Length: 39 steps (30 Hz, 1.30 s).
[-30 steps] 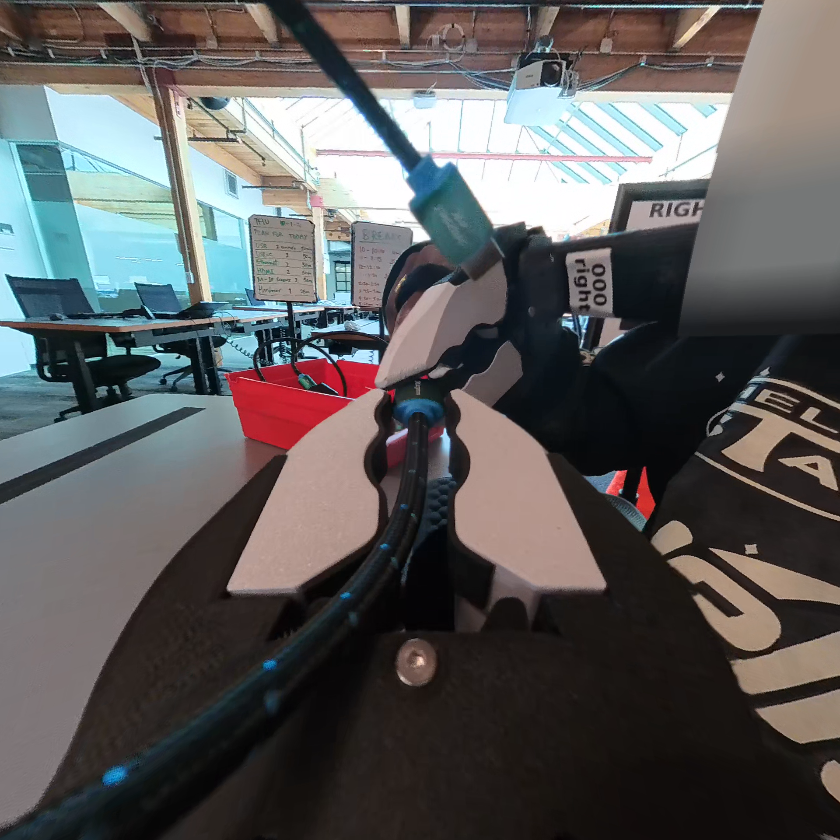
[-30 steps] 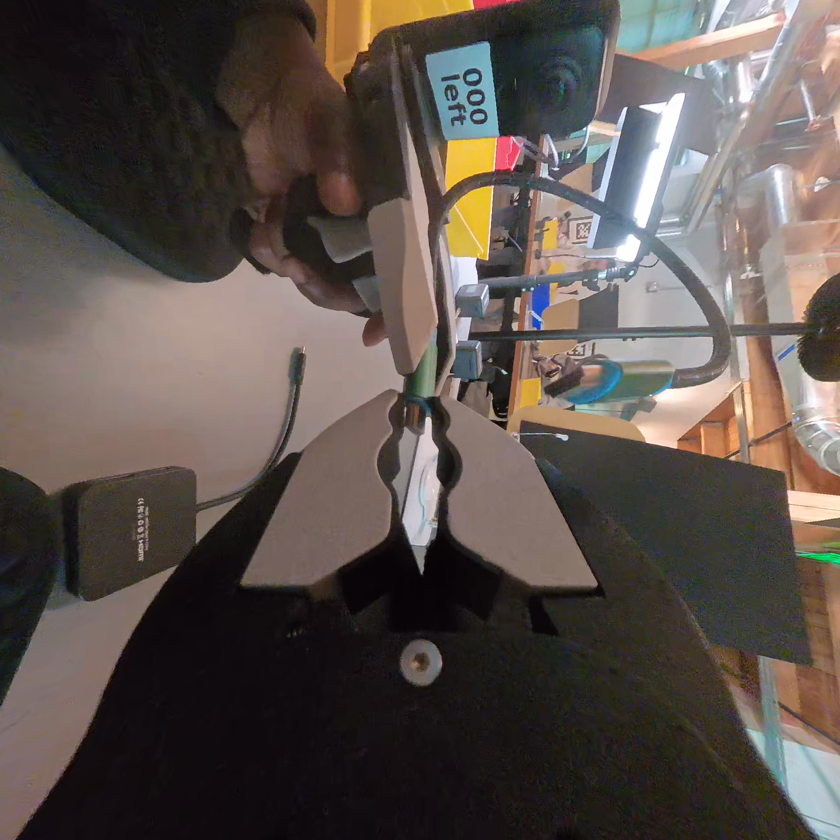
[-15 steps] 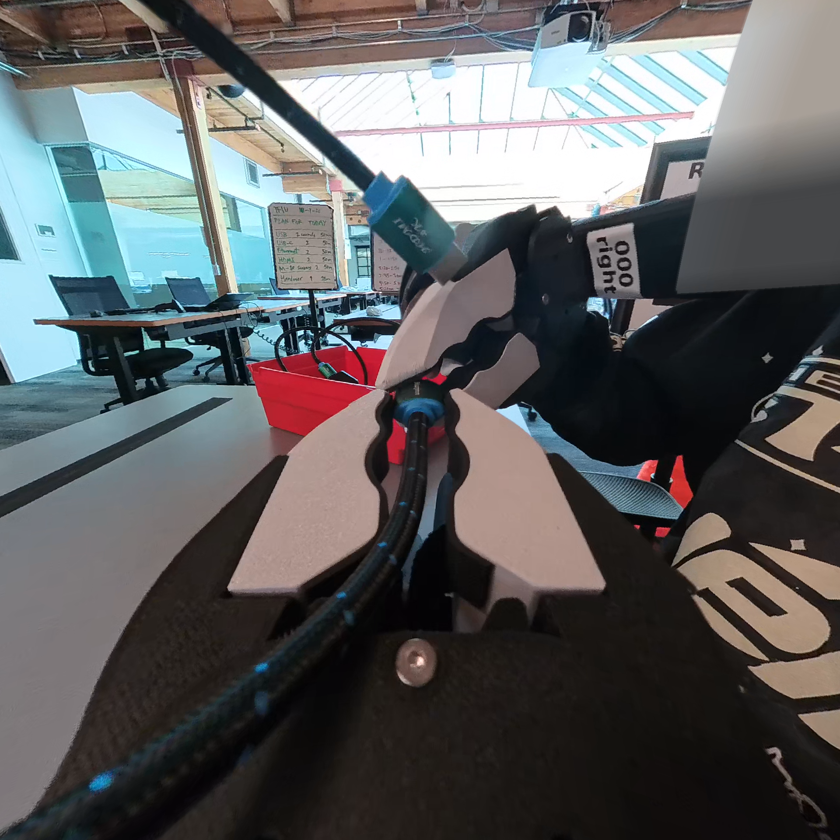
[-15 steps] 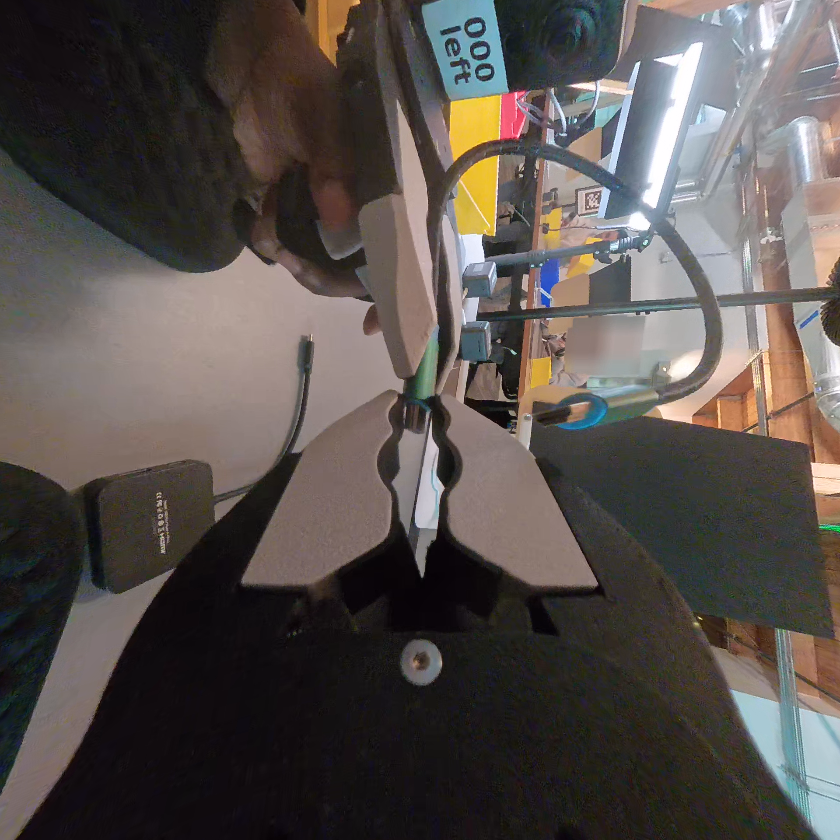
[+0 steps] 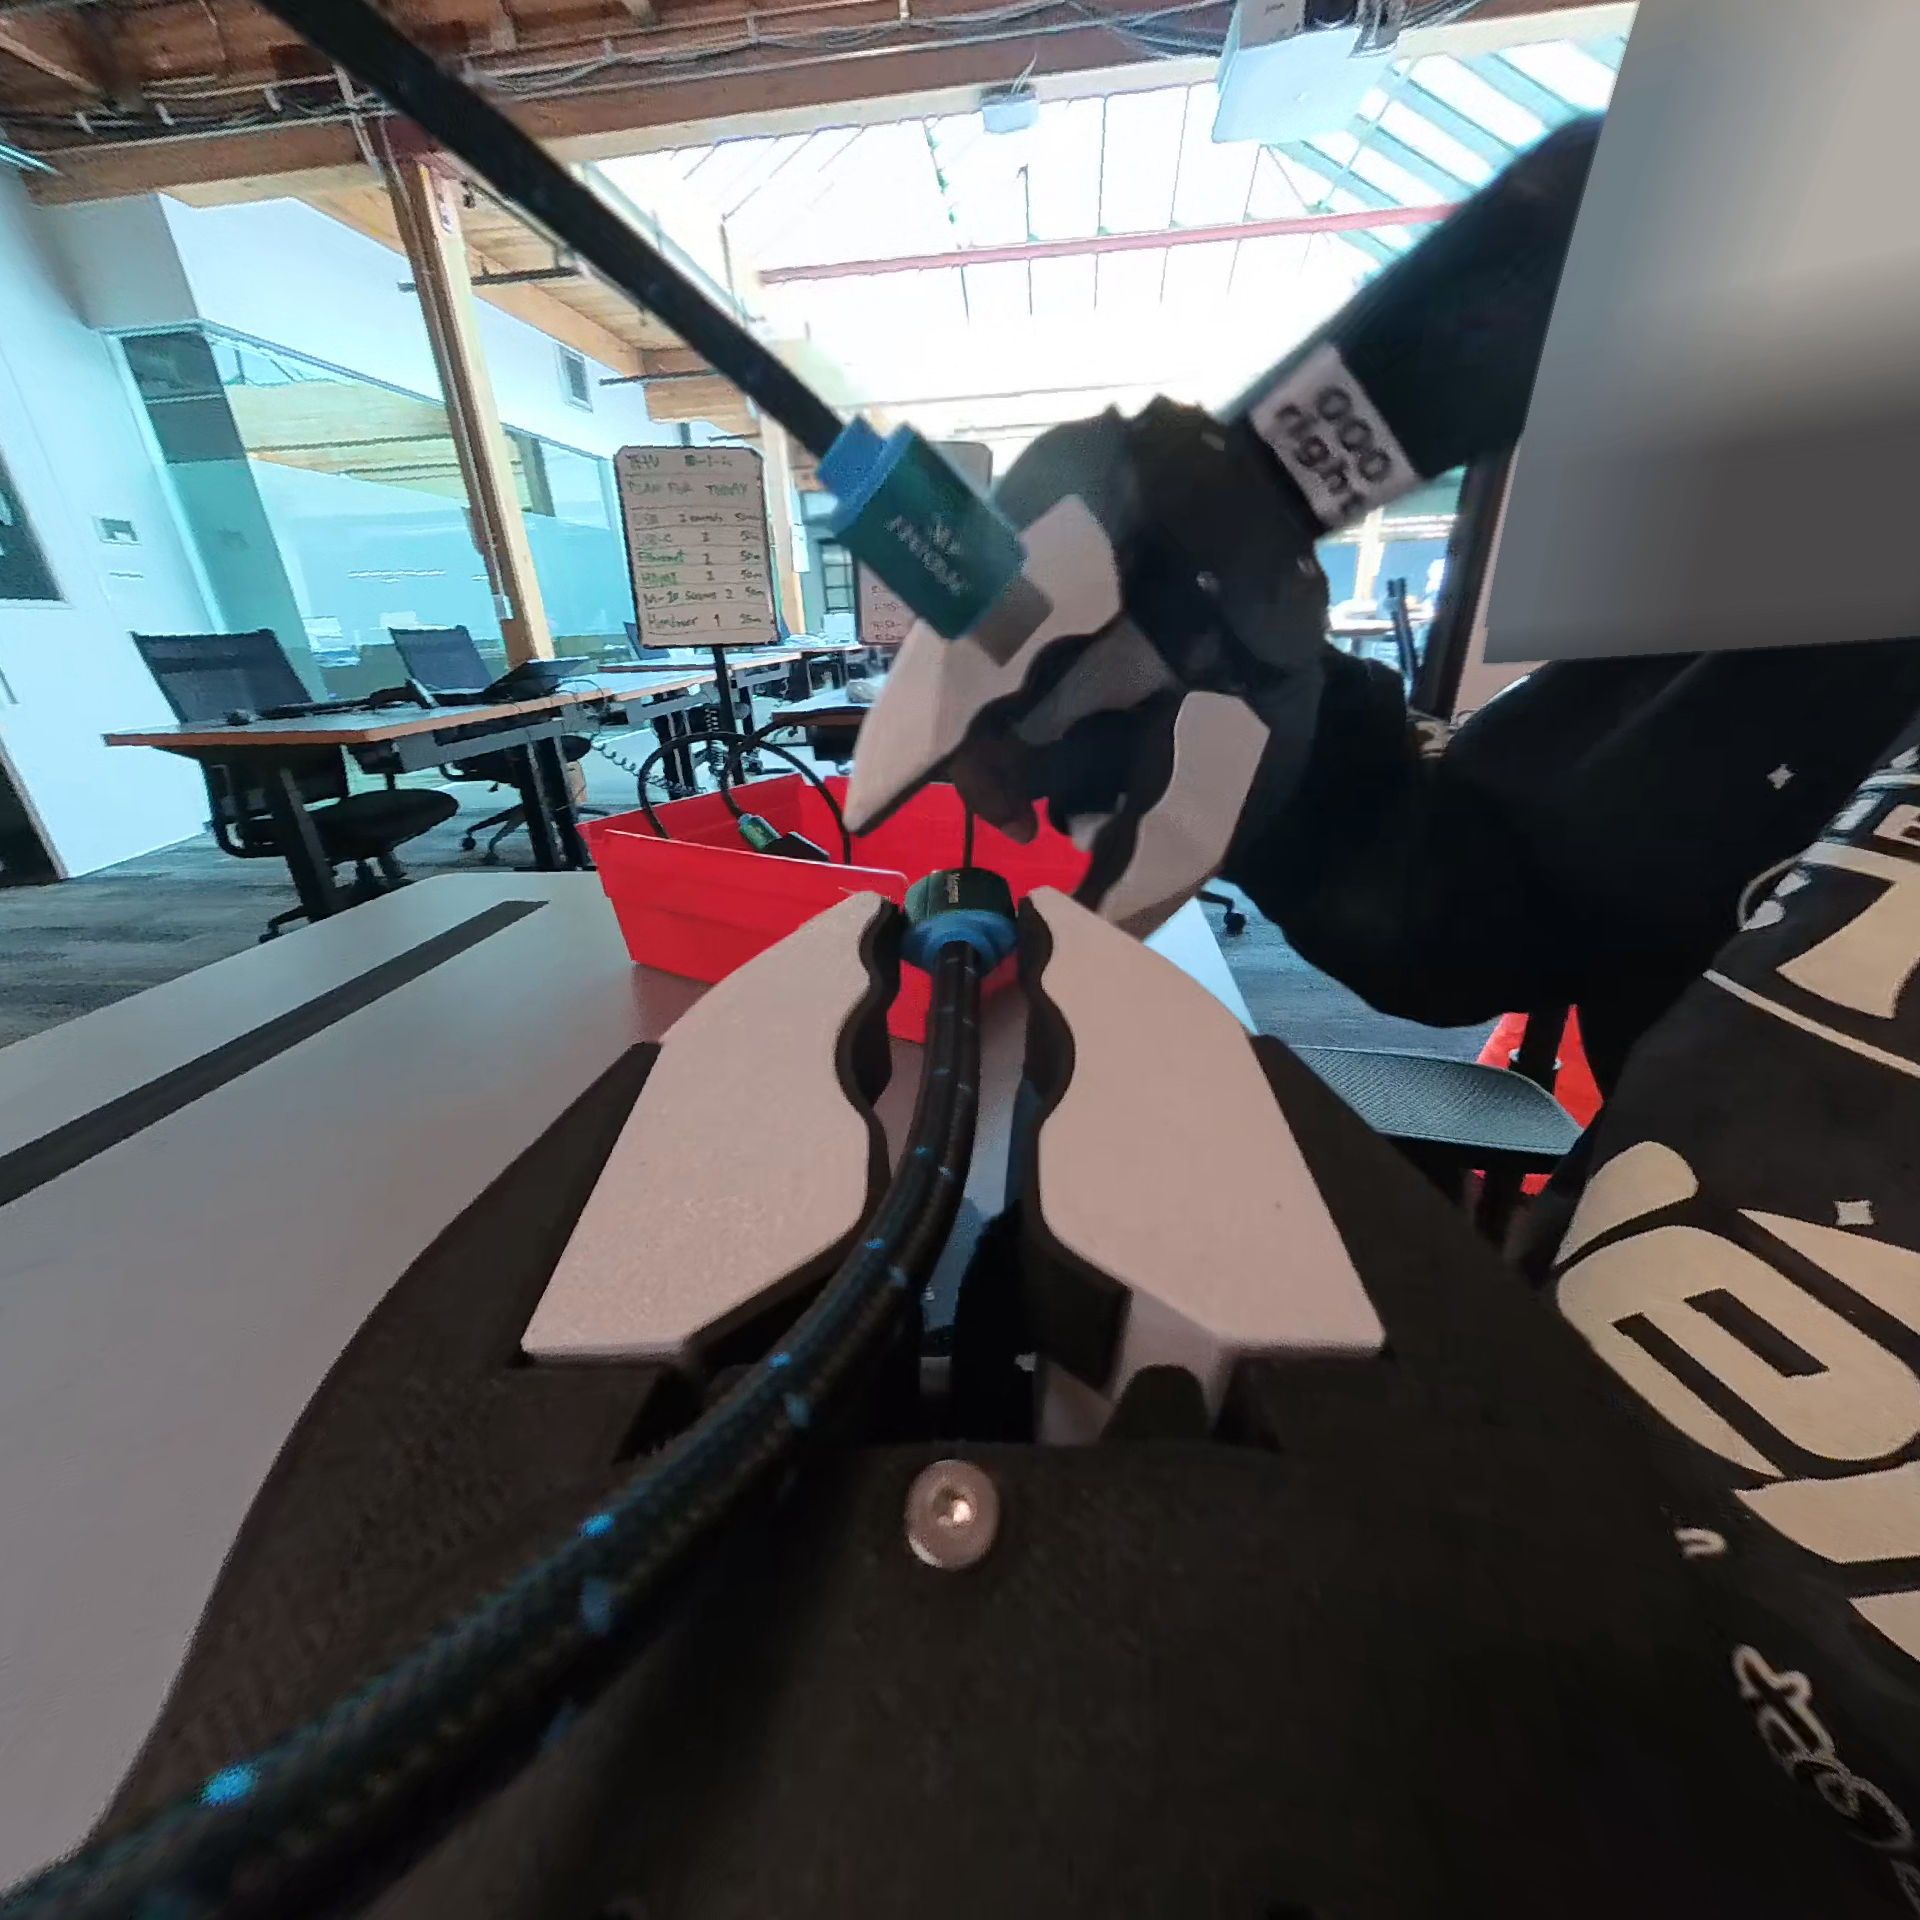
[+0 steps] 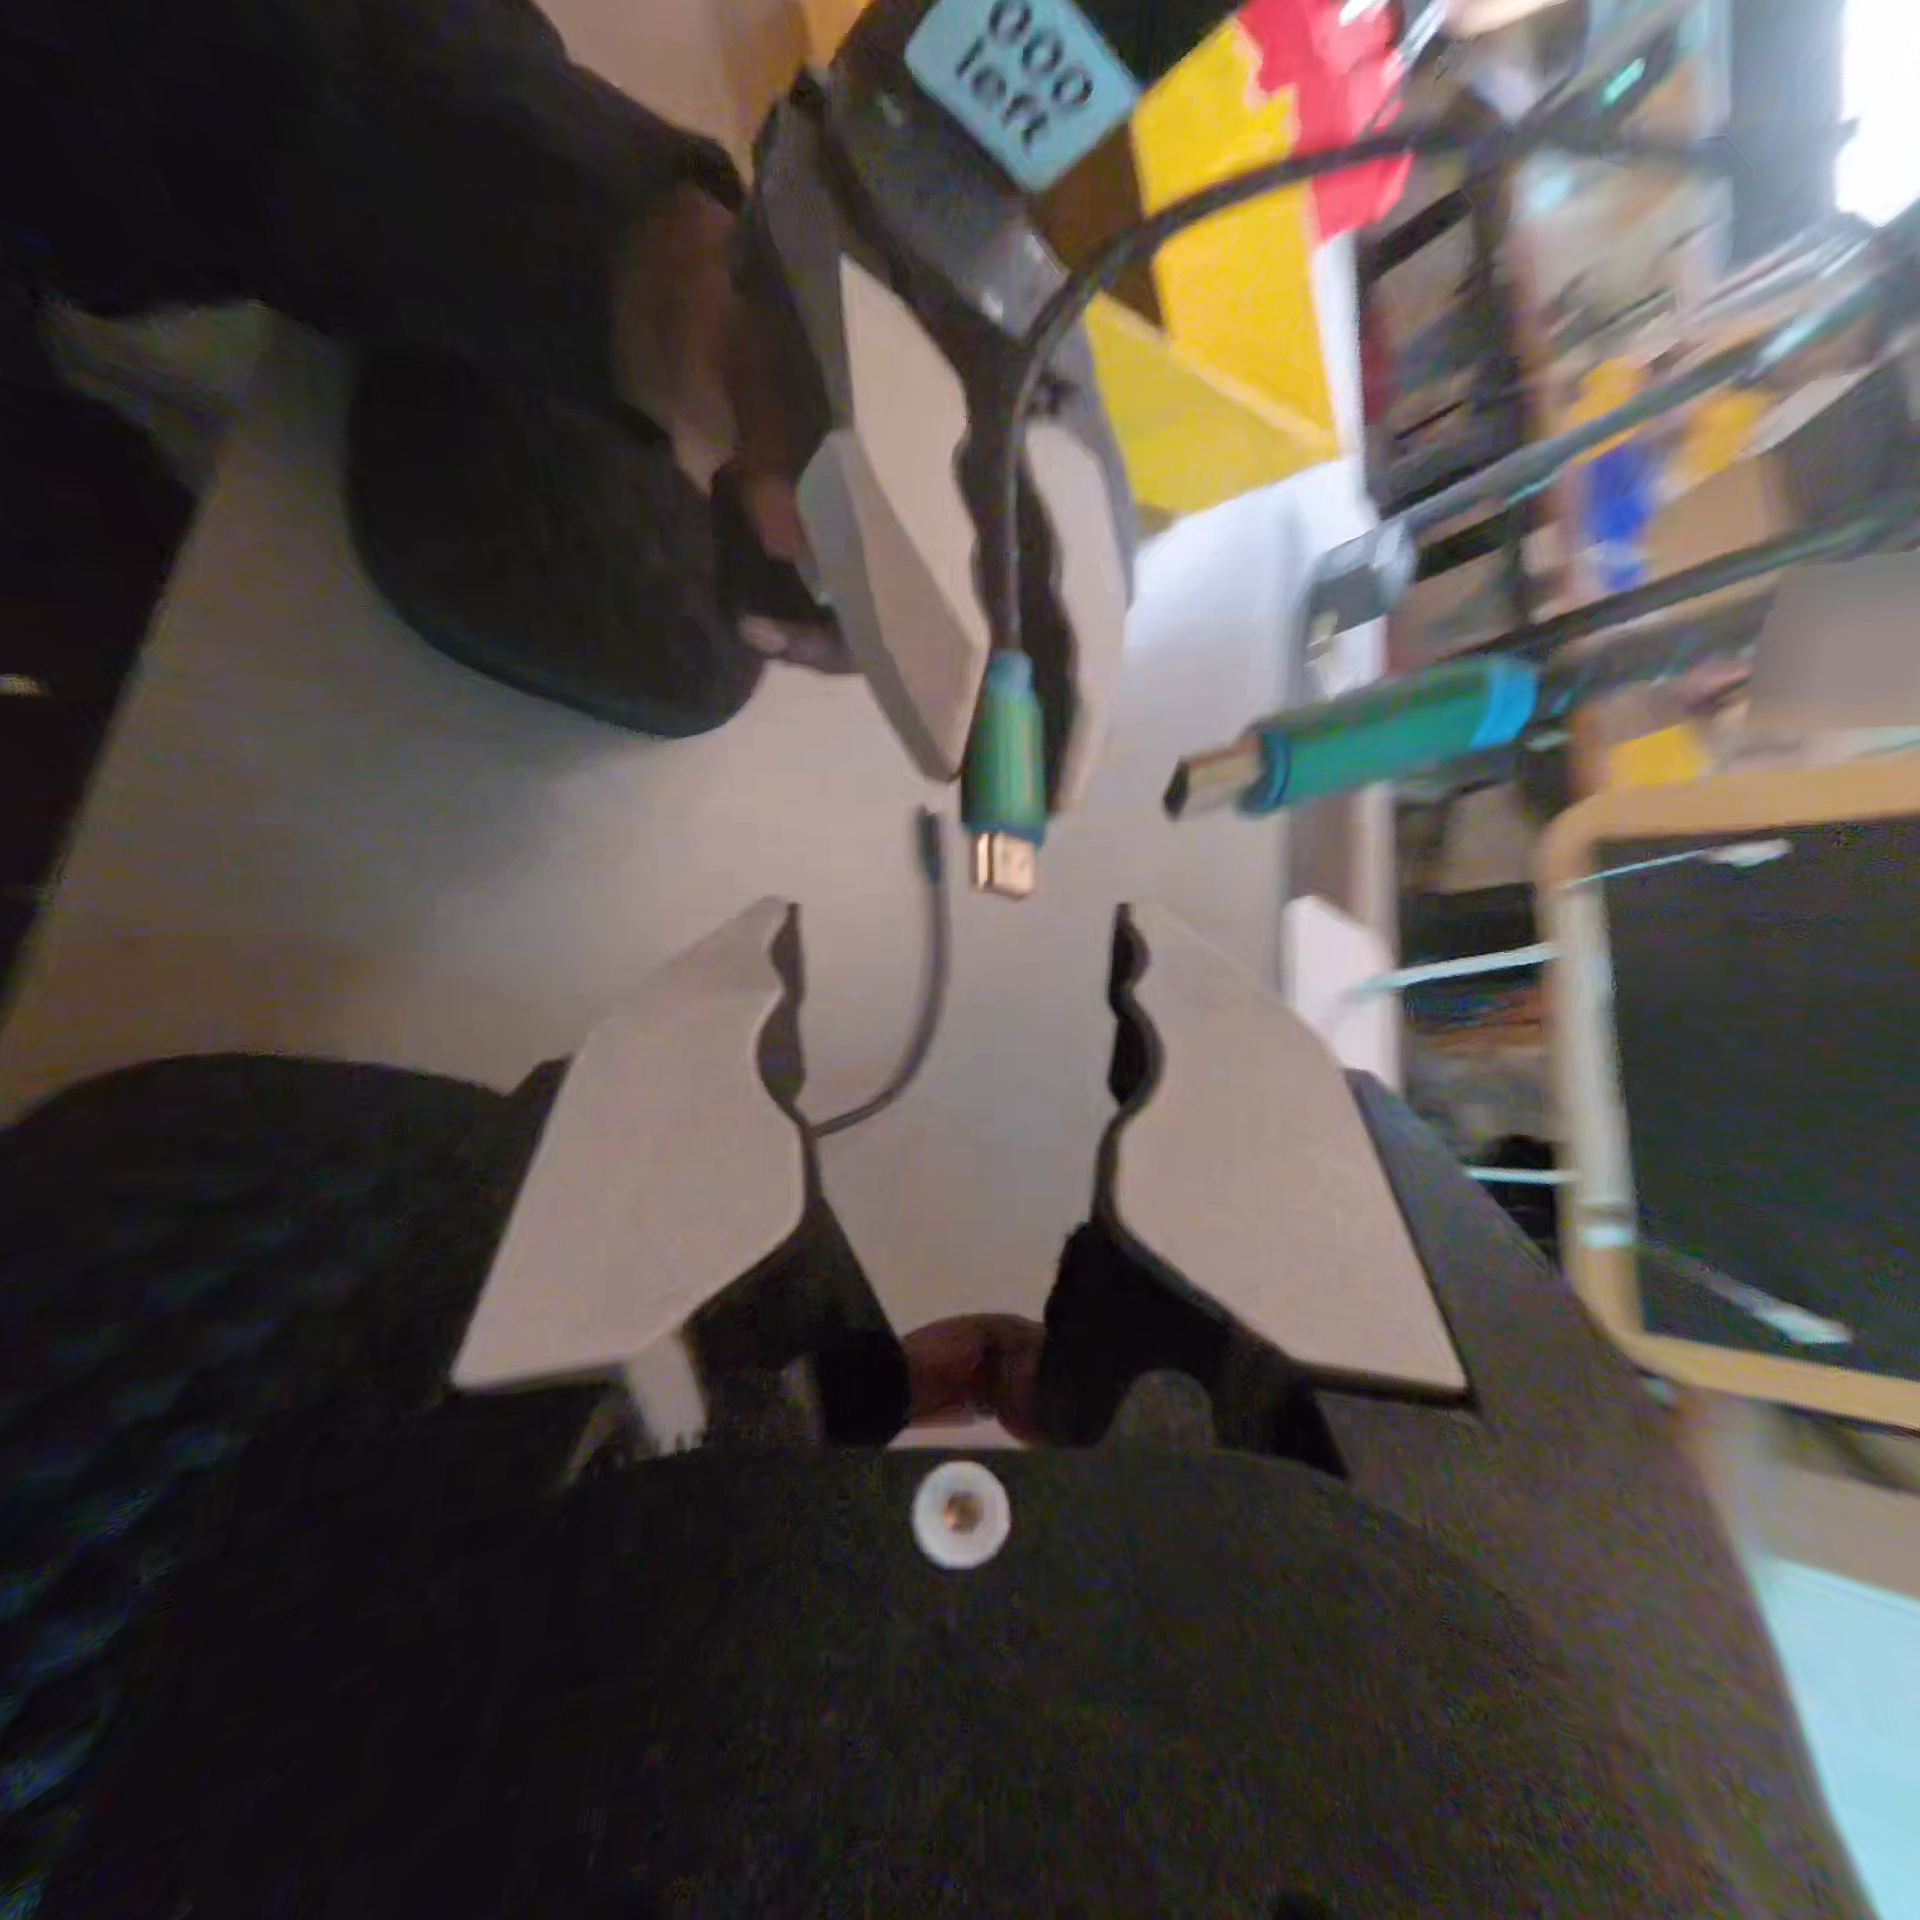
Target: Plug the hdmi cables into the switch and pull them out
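My left gripper (image 5: 954,914) is shut on the green HDMI plug (image 5: 956,896) with a blue collar; its braided black cable (image 5: 914,1195) runs back between my fingers. The cable's other green plug (image 5: 930,540) hangs in the air above. My right gripper (image 6: 954,925) is open and empty, a short way in front of the held plug (image 6: 1003,758), whose gold tip points at it. The right gripper also shows in the left wrist view (image 5: 1003,821), jaws apart. The second plug (image 6: 1382,732) dangles to the right. The switch is out of sight; only its thin grey lead (image 6: 928,997) lies on the table.
A red bin (image 5: 727,894) with cables stands on the grey table (image 5: 260,1091) just behind the grippers. A person's dark sleeve and shirt (image 5: 1714,1247) fill the right side. A dark panel with a tan frame (image 6: 1766,1091) is to the right. The right wrist view is blurred.
My right gripper, shut on the plug's tip before, has opened, let go and drawn back while turning. My left gripper still holds the plug. The switch has left the right wrist view.
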Each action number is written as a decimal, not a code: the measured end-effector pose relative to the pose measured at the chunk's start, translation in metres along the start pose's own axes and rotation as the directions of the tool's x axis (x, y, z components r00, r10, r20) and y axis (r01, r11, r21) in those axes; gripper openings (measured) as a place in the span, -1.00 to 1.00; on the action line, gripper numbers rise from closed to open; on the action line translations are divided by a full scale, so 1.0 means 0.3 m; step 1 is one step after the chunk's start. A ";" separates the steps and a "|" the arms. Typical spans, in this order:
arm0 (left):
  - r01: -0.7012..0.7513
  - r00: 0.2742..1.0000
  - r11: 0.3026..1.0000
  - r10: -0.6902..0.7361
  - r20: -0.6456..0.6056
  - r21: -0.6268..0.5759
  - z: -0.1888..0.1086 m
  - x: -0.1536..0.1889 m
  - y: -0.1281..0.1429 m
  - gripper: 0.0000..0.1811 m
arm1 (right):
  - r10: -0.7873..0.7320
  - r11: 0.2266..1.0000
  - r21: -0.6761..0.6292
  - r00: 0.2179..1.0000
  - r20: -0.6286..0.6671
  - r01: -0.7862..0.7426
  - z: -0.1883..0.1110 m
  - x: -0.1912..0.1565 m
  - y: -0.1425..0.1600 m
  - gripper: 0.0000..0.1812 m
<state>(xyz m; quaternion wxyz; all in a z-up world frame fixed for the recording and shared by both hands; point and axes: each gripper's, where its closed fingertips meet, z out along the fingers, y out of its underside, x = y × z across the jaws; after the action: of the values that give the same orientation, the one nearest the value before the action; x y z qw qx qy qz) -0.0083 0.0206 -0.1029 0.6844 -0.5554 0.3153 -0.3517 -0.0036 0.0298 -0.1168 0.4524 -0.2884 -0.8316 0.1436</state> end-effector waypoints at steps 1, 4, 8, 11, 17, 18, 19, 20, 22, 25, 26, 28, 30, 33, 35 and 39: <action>0.003 1.000 1.000 -0.003 0.007 0.007 -0.002 -0.004 -0.004 -0.77 | 0.107 0.994 -0.038 0.988 0.108 -0.103 -0.005 -0.029 0.034 -0.17; 0.019 1.000 0.999 -0.020 0.020 0.048 -0.011 -0.016 -0.024 -0.77 | 0.323 0.941 -0.215 0.889 0.325 -0.263 0.006 -0.121 0.153 0.10; 0.018 1.000 0.997 -0.019 0.021 0.079 -0.020 -0.017 -0.041 -0.77 | 0.385 0.897 -0.378 0.824 0.416 -0.228 0.082 -0.213 0.295 0.04; 0.016 1.000 0.996 -0.018 0.018 0.085 -0.021 -0.015 -0.044 -0.78 | 0.424 0.864 -0.456 0.797 0.430 -0.214 0.127 -0.240 0.394 -0.05; 0.034 0.999 0.994 -0.035 0.008 0.106 -0.025 -0.015 -0.054 -0.78 | 0.452 0.864 -0.438 0.764 0.460 -0.247 0.180 -0.277 0.421 -0.16; 0.036 0.999 0.994 -0.037 0.008 0.105 -0.025 -0.016 -0.054 -0.78 | 0.452 0.865 -0.437 0.760 0.466 -0.246 0.186 -0.287 0.425 -0.19; 0.036 0.999 0.994 -0.038 0.013 0.102 -0.026 -0.018 -0.052 -0.77 | 0.466 0.863 -0.433 0.741 0.483 -0.260 0.186 -0.298 0.420 -0.22; 0.036 0.999 0.994 -0.038 0.019 0.099 -0.026 -0.021 -0.050 -0.77 | 0.475 0.859 -0.436 0.738 0.479 -0.269 0.188 -0.301 0.426 -0.22; 0.035 0.999 0.994 -0.037 0.020 0.101 -0.026 -0.021 -0.051 -0.78 | 0.477 0.858 -0.433 0.743 0.470 -0.277 0.193 -0.306 0.433 -0.21; 0.038 0.999 0.994 -0.042 0.029 0.104 -0.027 -0.027 -0.052 -0.78 | 0.485 0.850 -0.446 0.745 0.458 -0.280 0.195 -0.307 0.438 -0.20; 0.038 0.999 0.994 -0.042 0.032 0.105 -0.028 -0.029 -0.052 -0.78 | 0.488 0.846 -0.456 0.745 0.454 -0.276 0.193 -0.307 0.439 -0.20; 0.036 0.999 0.994 -0.039 0.035 0.103 -0.028 -0.030 -0.051 -0.78 | 0.508 0.829 -0.480 0.744 0.433 -0.287 0.190 -0.309 0.436 -0.21; 0.031 0.999 0.995 -0.035 0.037 0.098 -0.027 -0.030 -0.049 -0.77 | 0.473 0.846 -0.460 0.775 0.419 -0.268 0.189 -0.306 0.429 -0.22; 0.027 0.999 0.995 -0.031 0.036 0.101 -0.028 -0.028 -0.050 -0.77 | 0.433 0.858 -0.445 0.825 0.362 -0.255 0.138 -0.271 0.398 -0.21; 0.030 0.999 0.994 -0.034 0.037 0.110 -0.032 -0.030 -0.055 -0.77 | 0.498 0.834 -0.438 0.798 0.339 -0.335 0.051 -0.253 0.332 -0.22; 0.035 0.999 0.992 -0.039 0.028 0.124 -0.033 -0.027 -0.062 -0.77 | 0.599 0.762 -0.530 0.716 0.358 -0.373 -0.114 -0.373 0.280 -0.22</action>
<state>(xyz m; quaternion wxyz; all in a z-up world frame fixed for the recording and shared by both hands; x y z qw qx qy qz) -0.0233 0.0197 -0.0861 0.7154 -0.5232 0.2722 -0.3748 0.1018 0.0273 -0.2149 0.0879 -0.5437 -0.8214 0.1484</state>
